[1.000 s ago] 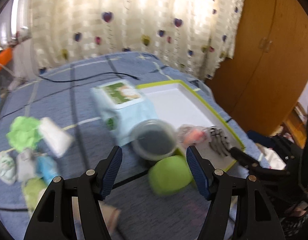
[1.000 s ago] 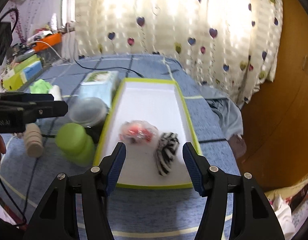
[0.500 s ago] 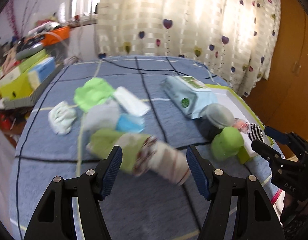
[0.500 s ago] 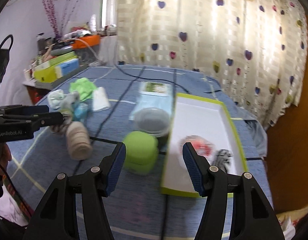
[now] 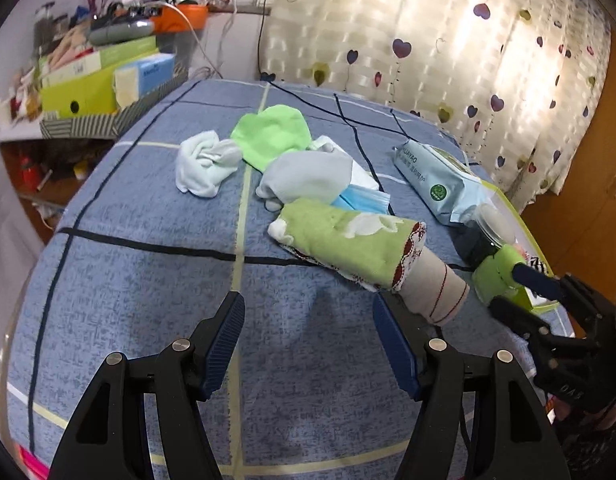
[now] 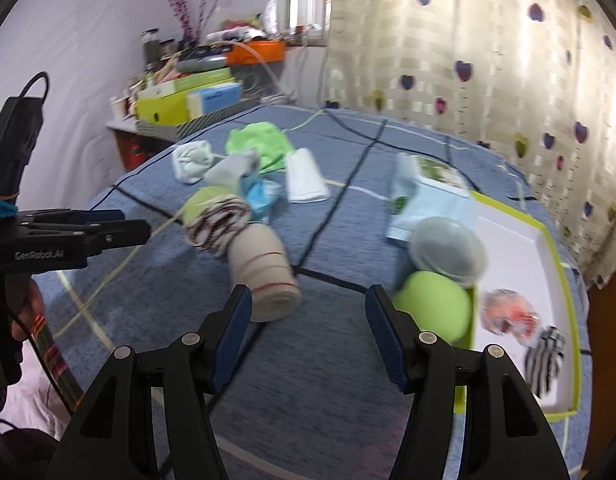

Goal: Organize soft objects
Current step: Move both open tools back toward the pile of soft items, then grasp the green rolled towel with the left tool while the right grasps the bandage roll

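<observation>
Left gripper (image 5: 308, 340) hangs with its jaws spread and empty above the blue checked bedspread (image 5: 148, 280), just short of the green sock roll (image 5: 347, 244). Right gripper (image 6: 308, 332) is likewise spread and holds nothing; the beige end of the same roll lies just ahead of its left finger. Taking the sock roll as the landmark: a grey sock (image 5: 308, 176) and a blue face mask (image 5: 359, 200) lie touching its far side; a pale bundled sock (image 5: 200, 164) and a green cloth (image 5: 272, 136) lie beyond those. To the roll's right stand a green container (image 6: 431, 308) and a clear-lidded tub (image 6: 447, 248), then a wipes pack (image 5: 431, 184). Beyond these sits the white tray (image 6: 547, 248), which already holds a red-patterned item (image 6: 507, 312) and a striped sock (image 6: 543, 356). The step in hand appears to be picking the next soft item. Recommended procedure: centre the jaws across the roll's middle, lower until both pads bracket the fabric, close firmly enough to compress it, and lift clear of the green container before moving to the tray.
</observation>
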Demonstrator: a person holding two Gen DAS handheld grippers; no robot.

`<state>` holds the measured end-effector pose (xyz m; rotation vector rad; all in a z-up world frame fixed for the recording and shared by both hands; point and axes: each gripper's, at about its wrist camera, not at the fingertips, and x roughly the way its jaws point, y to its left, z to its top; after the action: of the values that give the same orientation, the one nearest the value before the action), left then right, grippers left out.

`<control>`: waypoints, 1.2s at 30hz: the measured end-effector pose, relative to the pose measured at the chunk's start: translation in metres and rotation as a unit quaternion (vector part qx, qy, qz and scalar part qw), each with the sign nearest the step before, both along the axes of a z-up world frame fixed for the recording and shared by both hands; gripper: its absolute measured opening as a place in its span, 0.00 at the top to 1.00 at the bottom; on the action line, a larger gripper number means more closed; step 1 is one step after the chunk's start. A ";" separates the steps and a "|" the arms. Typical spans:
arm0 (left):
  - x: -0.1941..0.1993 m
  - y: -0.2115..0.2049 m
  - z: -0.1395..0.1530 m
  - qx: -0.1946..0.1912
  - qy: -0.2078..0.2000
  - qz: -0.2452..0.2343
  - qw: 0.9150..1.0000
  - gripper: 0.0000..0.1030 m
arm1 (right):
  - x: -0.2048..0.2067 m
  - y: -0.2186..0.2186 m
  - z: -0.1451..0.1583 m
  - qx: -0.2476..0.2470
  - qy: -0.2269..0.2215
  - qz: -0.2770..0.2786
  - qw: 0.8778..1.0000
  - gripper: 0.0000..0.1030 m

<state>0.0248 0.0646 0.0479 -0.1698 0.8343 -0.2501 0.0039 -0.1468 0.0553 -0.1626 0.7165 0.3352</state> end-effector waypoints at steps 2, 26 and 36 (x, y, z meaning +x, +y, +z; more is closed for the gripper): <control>0.003 0.002 -0.002 -0.011 0.004 -0.003 1.000 0.35 | 0.004 0.006 -0.004 -0.005 0.003 0.006 1.000 0.42; 0.052 -0.007 -0.015 -0.078 0.057 -0.025 0.995 0.35 | 0.051 0.042 -0.048 -0.051 0.064 0.038 0.996 0.50; 0.069 -0.013 -0.022 -0.101 0.087 -0.017 0.991 0.35 | 0.045 0.033 -0.044 -0.048 0.059 0.034 0.997 0.57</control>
<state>0.0934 0.0516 0.0254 -0.3711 0.9845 -0.3566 0.0491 -0.1134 0.0108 -0.2598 0.8452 0.3773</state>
